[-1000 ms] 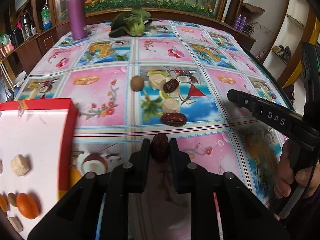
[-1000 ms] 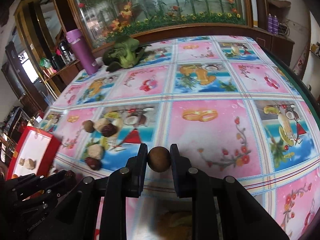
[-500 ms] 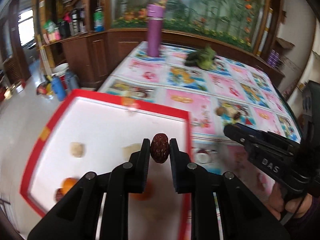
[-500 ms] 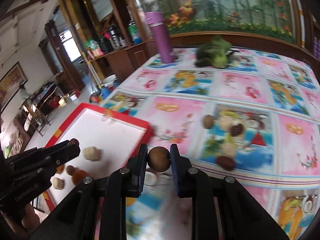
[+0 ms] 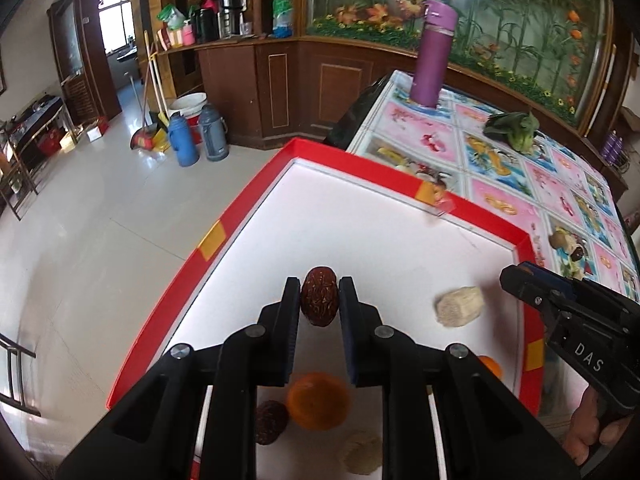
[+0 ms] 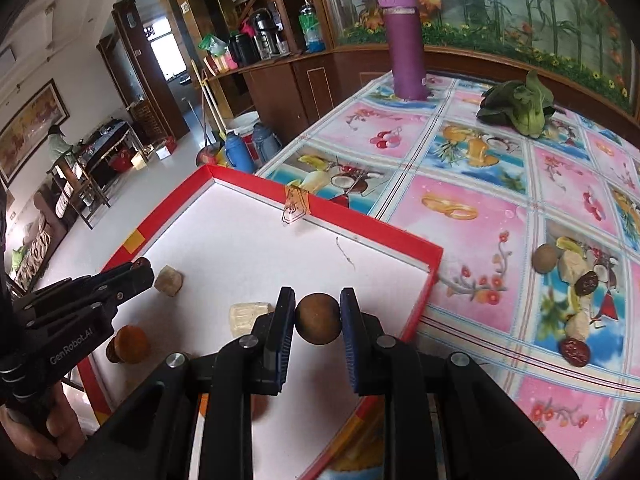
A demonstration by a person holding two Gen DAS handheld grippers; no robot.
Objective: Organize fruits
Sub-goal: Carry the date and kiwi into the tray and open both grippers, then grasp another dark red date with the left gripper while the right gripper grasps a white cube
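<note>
Left gripper: closed on a wrinkled dark red date, pinched between both black fingers, held above the white floor of the tray.
Right gripper: closed on a round brown fruit, clamped at its sides, hanging over the tray's right part, near the right wall.
Tray: a shallow red-rimmed rectangular tray with a white inside lies at the left end of the table, which carries a pink and blue fruit-print cloth; the tray's left wall overhangs the tiled floor.
Inside the tray: a pale beige rough chunk near the right wall, a round orange fruit touching a second dark date under the left gripper, another pale chunk at the near edge.
Open room: the far half of the tray floor is bare white; a loose strip of clear tape sticks up from the far wall.
Still on the cloth: a small cluster of brown fruit, pale chunks and dates, well apart from the tray.
Far end: a tall purple flask and a green leafy vegetable.
</note>
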